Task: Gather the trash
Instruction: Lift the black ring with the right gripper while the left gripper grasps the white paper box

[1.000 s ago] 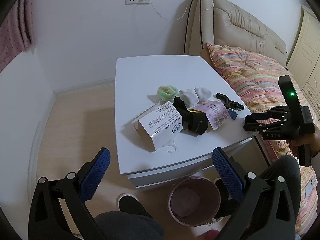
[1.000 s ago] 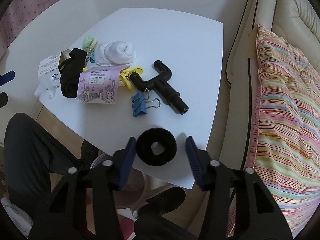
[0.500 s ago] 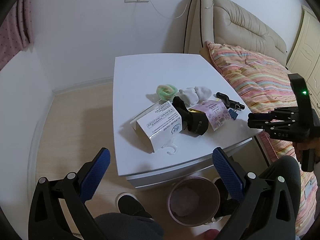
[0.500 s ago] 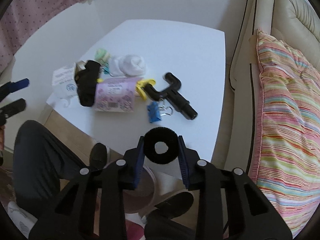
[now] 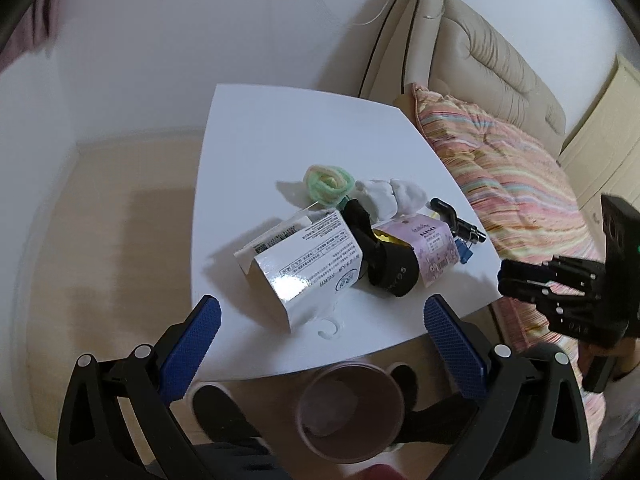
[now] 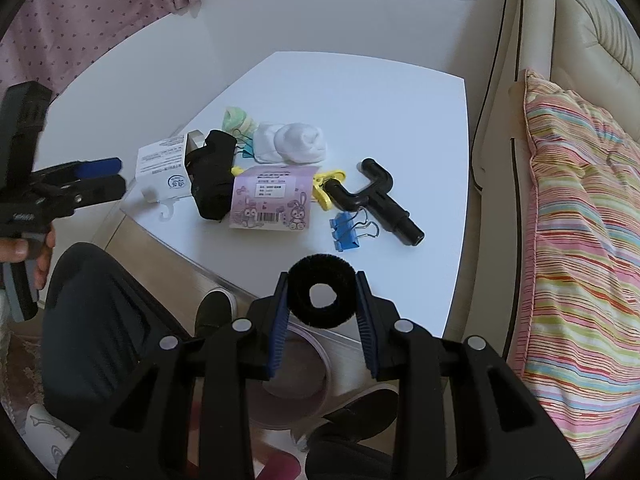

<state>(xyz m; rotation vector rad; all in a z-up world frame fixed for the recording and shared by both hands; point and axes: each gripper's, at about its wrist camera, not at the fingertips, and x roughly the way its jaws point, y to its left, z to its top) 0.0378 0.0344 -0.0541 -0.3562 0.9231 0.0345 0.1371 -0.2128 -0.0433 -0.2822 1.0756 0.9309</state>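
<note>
Black ring [image 6: 322,295] between right tool [image 6: 322,308] pads

white box [image 5: 308,264]: print too small to read | pink card [image 6: 272,200]: barcode, text unreadable

The table [image 5: 280,140] edge hides part of the bin [image 5: 352,412].

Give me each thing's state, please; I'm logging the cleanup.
Right tongs: shut on the black hair ring, lifted off the table.
Left tongs: open, empty.
White box: flap open, lying on the table.
Bin: open, under the table edge.
Blue clip: lying flat.
</note>
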